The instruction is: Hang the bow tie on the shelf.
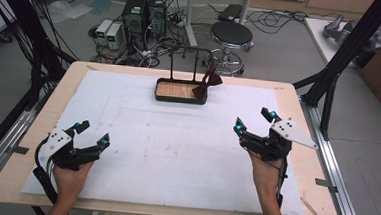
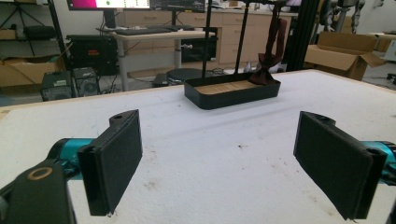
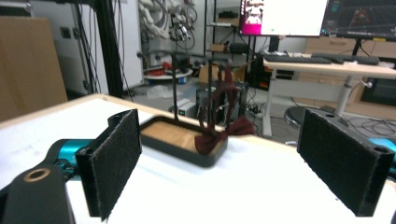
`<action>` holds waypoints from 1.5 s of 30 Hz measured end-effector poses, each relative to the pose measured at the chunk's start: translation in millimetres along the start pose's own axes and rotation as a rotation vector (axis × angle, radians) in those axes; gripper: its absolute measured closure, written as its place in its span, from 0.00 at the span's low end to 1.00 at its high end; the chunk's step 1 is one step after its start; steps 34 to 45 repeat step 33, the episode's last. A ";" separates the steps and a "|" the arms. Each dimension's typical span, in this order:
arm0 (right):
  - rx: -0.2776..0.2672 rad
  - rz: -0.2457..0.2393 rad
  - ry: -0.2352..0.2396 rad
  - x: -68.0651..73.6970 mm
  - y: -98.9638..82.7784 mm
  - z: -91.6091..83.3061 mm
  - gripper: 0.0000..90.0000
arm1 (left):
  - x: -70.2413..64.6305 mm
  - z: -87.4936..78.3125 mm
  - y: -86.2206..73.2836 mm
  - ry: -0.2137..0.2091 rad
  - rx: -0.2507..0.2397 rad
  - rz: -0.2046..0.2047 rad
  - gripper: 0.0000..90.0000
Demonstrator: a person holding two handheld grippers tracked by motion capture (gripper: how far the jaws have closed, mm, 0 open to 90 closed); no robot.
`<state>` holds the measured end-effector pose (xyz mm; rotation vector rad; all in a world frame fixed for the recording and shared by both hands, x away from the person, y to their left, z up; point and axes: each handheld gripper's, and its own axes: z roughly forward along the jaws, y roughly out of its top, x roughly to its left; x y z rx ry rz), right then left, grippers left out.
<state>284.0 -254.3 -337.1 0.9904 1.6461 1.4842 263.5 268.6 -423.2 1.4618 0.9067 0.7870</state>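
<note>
The table [image 1: 295, 159] is a light wooden top, covered almost edge to edge by a white foam mat [image 1: 176, 136] with faint brown scuffs near its middle.

At the far centre of the mat stands a black tray [image 1: 179, 98] with a wood-coloured floor. A black rail stand [image 1: 189, 50] rises from the tray on two thin uprights joined by a bar at the top. A dark red bow tie [image 1: 209, 81] hangs from the right end of that bar; its lower part rests in the right end of the tray and partly over the tray's right rim. In the right gripper view the bow tie [image 3: 219, 126] droops from the bar into the near corner of the tray [image 3: 187, 149].

My left gripper [image 1: 91, 134] sits at the near left of the mat, held in my left hand [image 1: 69, 172]. Its jaws are spread wide with nothing between them; the left gripper view shows only bare mat between the two black pads [image 2: 116, 163].

My right gripper [image 1: 254, 120] sits at the near right of the mat, held in my right hand [image 1: 264, 174]. Its jaws are likewise spread wide and empty, pointing toward the tray.

Both grippers are well apart from the tray and from each other.
</note>
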 end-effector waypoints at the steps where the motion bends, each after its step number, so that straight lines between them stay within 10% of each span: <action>1: 0.001 0.003 0.000 -1.8 -4.6 -2.4 0.14 | 0.1 0.2 -0.1 0.001 0.000 0.000 0.18; 20: 0.046 0.041 0.029 -21.0 -79.9 -35.3 0.13 | 1.0 1.5 -0.5 0.006 0.010 -0.003 0.17; 45: 0.076 0.039 0.038 -17.5 -89.4 -33.3 0.13 | 0.8 3.2 -1.1 0.002 0.024 -0.002 0.17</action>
